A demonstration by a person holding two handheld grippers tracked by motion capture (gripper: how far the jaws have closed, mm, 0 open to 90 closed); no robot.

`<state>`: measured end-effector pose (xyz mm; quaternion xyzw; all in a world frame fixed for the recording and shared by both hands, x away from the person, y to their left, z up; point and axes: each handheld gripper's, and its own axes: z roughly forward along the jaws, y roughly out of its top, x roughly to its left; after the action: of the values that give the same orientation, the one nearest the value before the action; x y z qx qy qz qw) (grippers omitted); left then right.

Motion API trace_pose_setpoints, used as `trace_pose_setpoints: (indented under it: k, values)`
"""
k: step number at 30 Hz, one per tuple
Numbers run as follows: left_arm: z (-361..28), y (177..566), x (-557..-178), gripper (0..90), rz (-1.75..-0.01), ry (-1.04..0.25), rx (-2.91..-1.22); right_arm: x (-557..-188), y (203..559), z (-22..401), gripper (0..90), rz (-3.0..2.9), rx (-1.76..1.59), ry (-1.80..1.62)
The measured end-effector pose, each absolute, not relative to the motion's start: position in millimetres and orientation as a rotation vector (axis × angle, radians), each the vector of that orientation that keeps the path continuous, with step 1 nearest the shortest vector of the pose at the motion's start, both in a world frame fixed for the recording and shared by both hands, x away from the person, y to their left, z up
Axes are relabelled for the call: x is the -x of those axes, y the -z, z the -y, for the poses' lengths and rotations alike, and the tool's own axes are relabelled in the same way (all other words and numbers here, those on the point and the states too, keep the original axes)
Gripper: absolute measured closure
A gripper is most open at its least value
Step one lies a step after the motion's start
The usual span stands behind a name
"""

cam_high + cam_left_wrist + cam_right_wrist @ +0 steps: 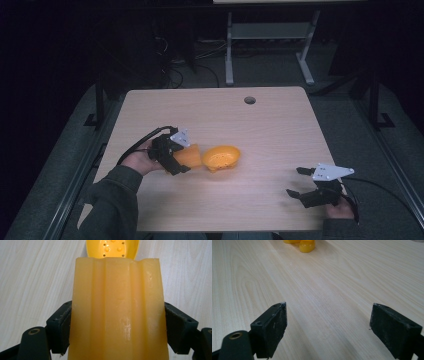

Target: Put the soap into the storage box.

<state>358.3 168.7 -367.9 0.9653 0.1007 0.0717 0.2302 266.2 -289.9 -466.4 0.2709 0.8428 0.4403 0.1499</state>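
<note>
My left gripper (181, 162) is shut on a pale orange ridged block (189, 155), which sits between its two black jaws in the left gripper view (117, 312). Just past the block's far end lies a yellow perforated bowl (221, 157), its dotted inside visible at the top of the left gripper view (112, 247). My right gripper (297, 181) rests near the table's front right, open, with bare wood between its fingertips (328, 325). Far ahead in the right gripper view a bit of the yellow bowl (307, 245) peeks in at the top edge.
The light wooden table (270, 135) has a round cable hole (249, 100) near its far edge. Beyond it stands a white desk frame (270, 35) on a dark floor with cables. A sleeved forearm (112, 200) comes in at the bottom left.
</note>
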Motion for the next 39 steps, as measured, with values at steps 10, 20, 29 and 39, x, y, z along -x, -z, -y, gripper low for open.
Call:
trace_pose_setpoints:
  k: [10,20,29,39]
  values:
    - [-155.1,363.8,-367.2,20.8,-0.237,-0.196,-2.670,-266.2,466.4,289.6,13.7,-2.424,-0.781,-1.270]
    - [-139.3,359.1,-374.6,20.8,-0.207,-0.199,-2.668,-266.0,466.0,290.1,13.7,-2.419,-0.786,-1.282]
    - [-123.7,355.8,-381.2,20.8,-0.167,-0.198,-2.677,-265.7,465.5,291.0,13.7,-2.414,-0.790,-1.288]
    - [-108.1,354.2,-385.7,20.9,-0.130,-0.195,-2.678,-265.6,465.0,291.7,13.7,-2.406,-0.786,-1.296]
